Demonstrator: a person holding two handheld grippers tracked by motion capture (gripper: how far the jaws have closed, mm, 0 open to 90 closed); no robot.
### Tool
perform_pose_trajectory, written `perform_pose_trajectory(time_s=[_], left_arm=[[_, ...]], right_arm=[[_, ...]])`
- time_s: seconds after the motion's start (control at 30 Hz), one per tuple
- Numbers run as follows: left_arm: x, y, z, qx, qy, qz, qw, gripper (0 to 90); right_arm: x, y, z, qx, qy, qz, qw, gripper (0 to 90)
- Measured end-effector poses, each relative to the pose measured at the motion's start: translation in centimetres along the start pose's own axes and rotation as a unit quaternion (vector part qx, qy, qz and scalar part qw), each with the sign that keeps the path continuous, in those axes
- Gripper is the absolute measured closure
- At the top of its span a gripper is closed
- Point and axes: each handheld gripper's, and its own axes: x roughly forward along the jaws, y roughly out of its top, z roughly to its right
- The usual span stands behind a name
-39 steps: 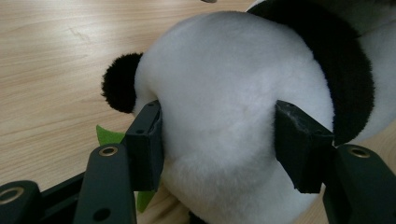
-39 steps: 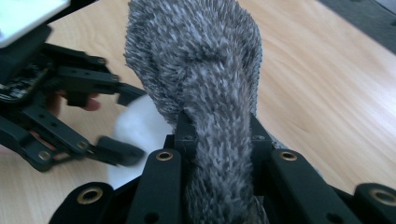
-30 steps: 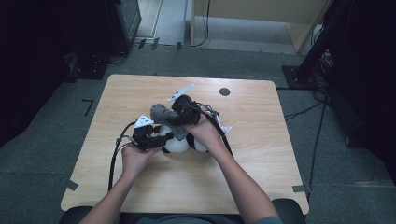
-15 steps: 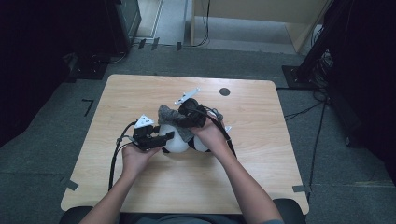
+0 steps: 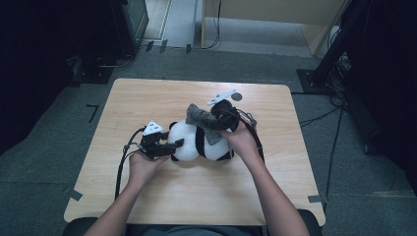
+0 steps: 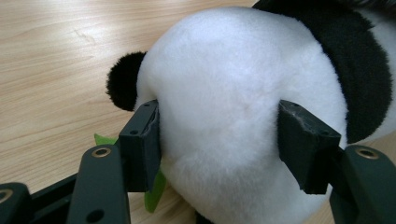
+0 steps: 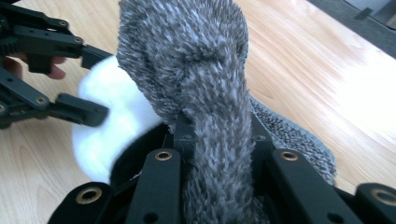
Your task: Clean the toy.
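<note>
The panda (image 5: 196,142) lies mid-table, a plush in white and black, with a grey fuzzy cloth (image 5: 201,118) draped over its far side and bunched up above it. The left gripper (image 5: 169,146) has the white round end clamped between its jaws, and the left gripper view shows both pads pressed into the fur beside a small black ear (image 6: 123,86), with a green scrap (image 6: 154,191) tucked underneath. The right gripper (image 7: 217,135) is pinched tight on a fold of the cloth, held up over the toy's right half. It looks like the cloth is being pulled on or off the panda, so the left should hold firm while the right draws smoothly along the body without yanking. The bare table (image 5: 147,98) offers plenty of room.
</note>
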Motion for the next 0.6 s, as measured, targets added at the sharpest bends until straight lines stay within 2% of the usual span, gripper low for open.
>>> perform_pose_trajectory(time_s=[0.2,0.33,0.6], left_arm=[[0.0,0.0,-0.1,-0.002,-0.001,-0.001,1.0000,35.8],[0.0,0.0,-0.2,-0.004,-0.003,-0.001,1.0000,35.2],[0.0,-0.1,-0.3,-0.006,-0.005,0.003,1.0000,34.2]], right_arm=[[-1.9,-1.4,1.9,0.026,-0.016,0.011,0.9995,73.7],[-2.9,-2.3,3.0,0.035,-0.027,0.016,0.9989,73.6],[-3.8,-3.9,4.5,0.056,-0.044,0.014,0.9974,73.9]])
